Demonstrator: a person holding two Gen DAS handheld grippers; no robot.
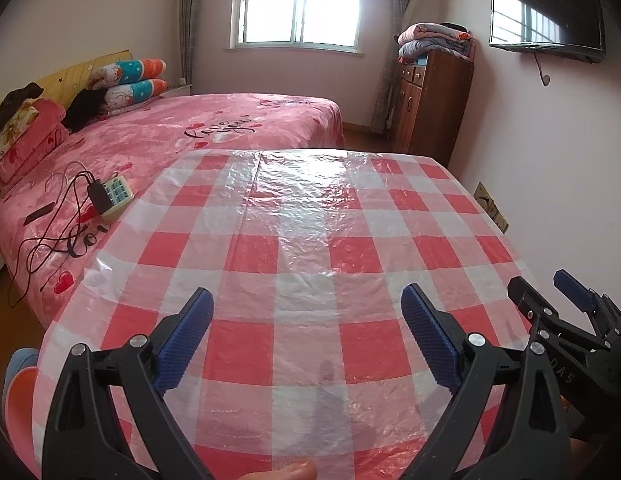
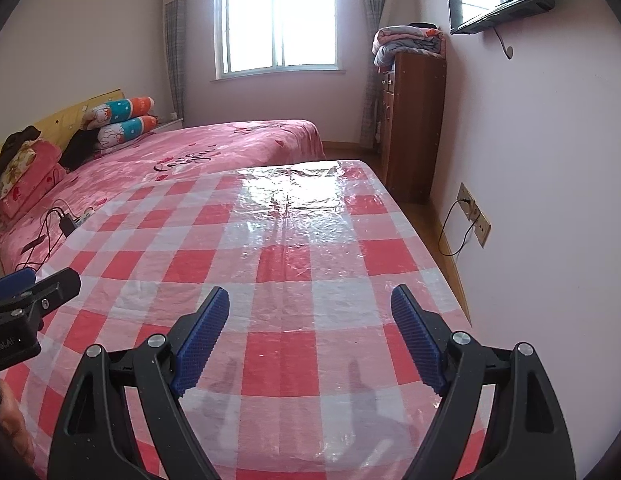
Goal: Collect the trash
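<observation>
- A table stretches ahead of and under both sets of jaws.
- A bed lies left of the jaws, beside the table.
- A cabinet stands beyond, right of the jaws.

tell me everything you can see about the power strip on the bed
The power strip is a pale, cream-coloured block with rows of greenish sockets on top. It lies flat on the pink bedspread, near the bed's edge beside the checked table cover. A black adapter is plugged into it, and thin black cables trail from it across the bedspread toward the floor. In the right wrist view the table edge partly hides it. Neither claw is near it.
</observation>
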